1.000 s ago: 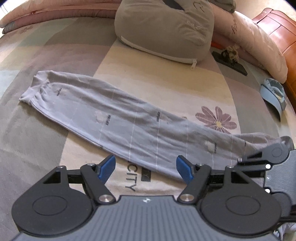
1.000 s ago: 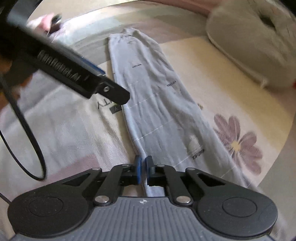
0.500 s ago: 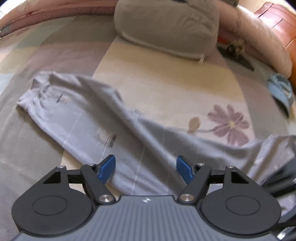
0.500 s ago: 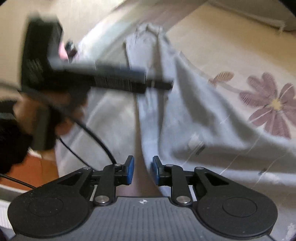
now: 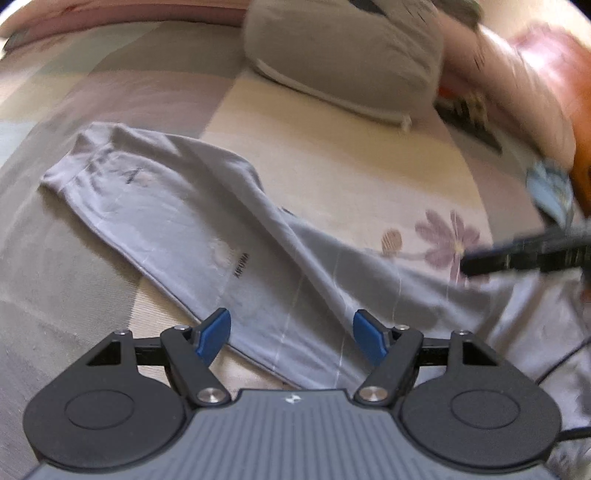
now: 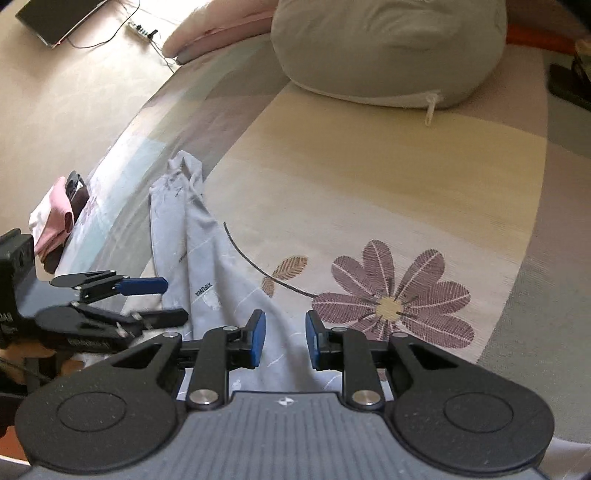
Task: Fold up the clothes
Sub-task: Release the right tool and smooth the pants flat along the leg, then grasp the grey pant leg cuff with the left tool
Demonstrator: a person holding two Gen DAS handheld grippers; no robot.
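Pink clothes (image 6: 53, 218) visible right wrist only

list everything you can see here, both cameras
trousers: one, light grey, long, lying across the bed
bed cover: one, blocks of cream, grey and mauve with a purple flower, under everything
pillow: one, grey-green with a white zip, at the far end of the bed
clothes pile: one, pink and dark, at the bed's left edge in the right wrist view
cap: one, blue, blurred, far right in the left wrist view
power strip: one, white, on the floor
left gripper: black with blue pads, open over the trousers
right gripper: black with blue pads, open over the trousers
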